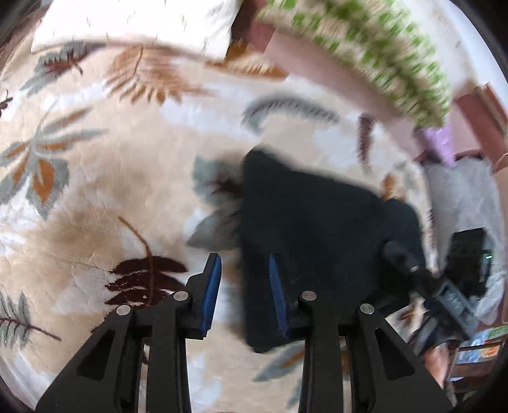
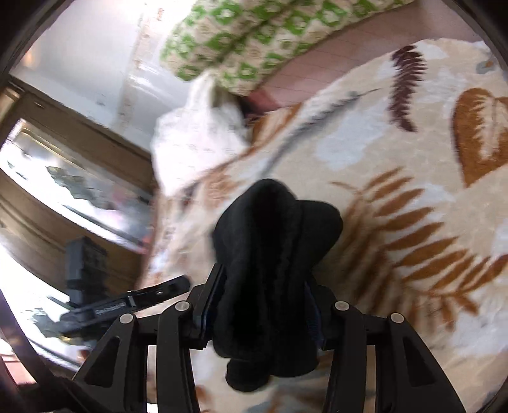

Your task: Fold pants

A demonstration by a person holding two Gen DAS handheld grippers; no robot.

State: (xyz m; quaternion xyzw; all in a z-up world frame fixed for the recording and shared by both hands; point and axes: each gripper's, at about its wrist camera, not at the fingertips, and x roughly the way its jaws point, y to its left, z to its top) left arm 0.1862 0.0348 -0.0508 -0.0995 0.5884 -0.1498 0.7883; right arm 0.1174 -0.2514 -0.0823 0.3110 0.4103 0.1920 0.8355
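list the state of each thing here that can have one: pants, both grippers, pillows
black pants: partly spread on the leaf-patterned blanket, one bunched end lifted
right gripper: jaws shut on the bunched pants fabric
left gripper: jaws apart, nothing gripped, pants edge beside one pad
white pillow: lying at the blanket's far edge
green-patterned pillow: lying beyond the blanket, blurred

Leaf-patterned blanket (image 1: 133, 197) carries black pants (image 1: 304, 216), white pillow (image 1: 133, 22).
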